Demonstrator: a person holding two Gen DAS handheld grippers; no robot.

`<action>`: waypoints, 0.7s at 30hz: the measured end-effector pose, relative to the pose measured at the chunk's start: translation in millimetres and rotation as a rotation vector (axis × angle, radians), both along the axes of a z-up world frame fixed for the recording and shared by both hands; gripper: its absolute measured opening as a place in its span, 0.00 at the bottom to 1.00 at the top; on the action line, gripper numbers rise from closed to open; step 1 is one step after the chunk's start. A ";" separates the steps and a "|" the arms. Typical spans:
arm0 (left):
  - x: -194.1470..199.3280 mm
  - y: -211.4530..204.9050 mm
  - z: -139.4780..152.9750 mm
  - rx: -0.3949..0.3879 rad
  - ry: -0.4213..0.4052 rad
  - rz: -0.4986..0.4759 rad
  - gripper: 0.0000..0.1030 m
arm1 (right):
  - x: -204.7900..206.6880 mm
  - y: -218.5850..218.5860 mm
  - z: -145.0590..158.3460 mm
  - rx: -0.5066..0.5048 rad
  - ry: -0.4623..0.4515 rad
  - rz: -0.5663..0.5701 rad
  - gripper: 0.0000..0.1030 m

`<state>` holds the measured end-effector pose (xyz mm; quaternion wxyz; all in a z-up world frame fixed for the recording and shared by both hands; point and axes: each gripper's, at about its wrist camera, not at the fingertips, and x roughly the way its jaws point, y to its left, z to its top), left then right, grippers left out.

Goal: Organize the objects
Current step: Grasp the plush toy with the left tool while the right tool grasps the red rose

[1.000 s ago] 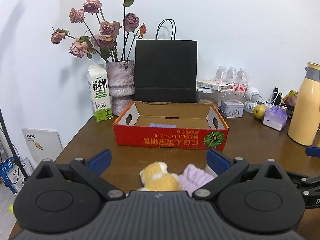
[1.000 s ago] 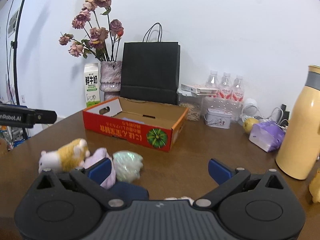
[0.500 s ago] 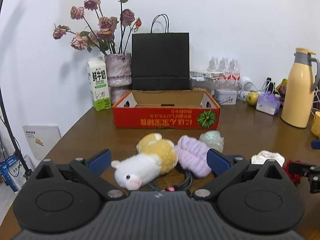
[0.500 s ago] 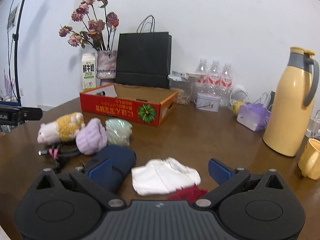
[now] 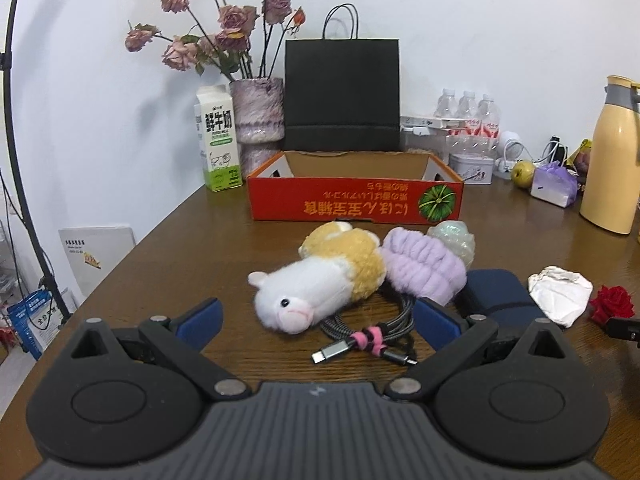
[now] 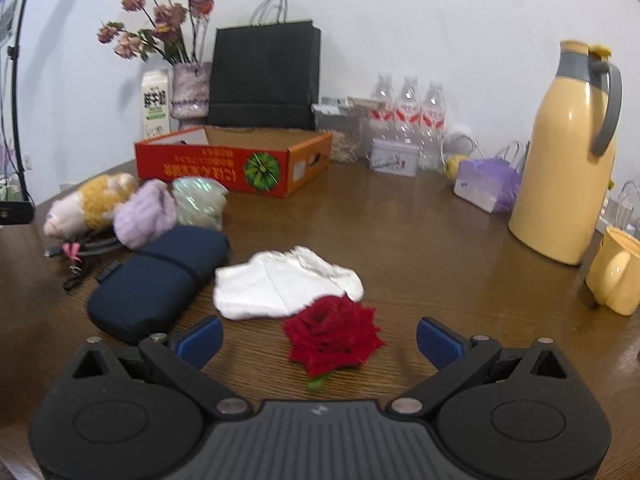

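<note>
Rose [image 6: 334,330] on bench [image 6: 420,240], 12 o'clock of right tool [image 6: 318,338], between its spread fingers, stem toward tool. Left tool [image 5: 316,320] open, empty, facing hamster toy [image 5: 320,280]. Right hand nearer.

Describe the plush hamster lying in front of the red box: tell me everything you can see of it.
The plush hamster is a soft, fuzzy toy with a white head and front and a yellow-tan back half. It has a small black bead eye, a pink snout and small rounded ears. It lies on its side on the wooden table, head toward the left gripper, which is open and not touching it. Its back presses against the purple fluffy headband, and its front lies over the coiled cable. It sits apart from the red box.
</note>
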<state>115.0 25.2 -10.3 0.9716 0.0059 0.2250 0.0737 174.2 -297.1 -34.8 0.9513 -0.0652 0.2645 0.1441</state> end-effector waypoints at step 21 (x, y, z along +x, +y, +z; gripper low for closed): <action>18.6 9.1 -3.7 -0.004 0.045 -0.021 1.00 | 26.5 -0.2 -12.5 0.017 0.072 0.034 0.48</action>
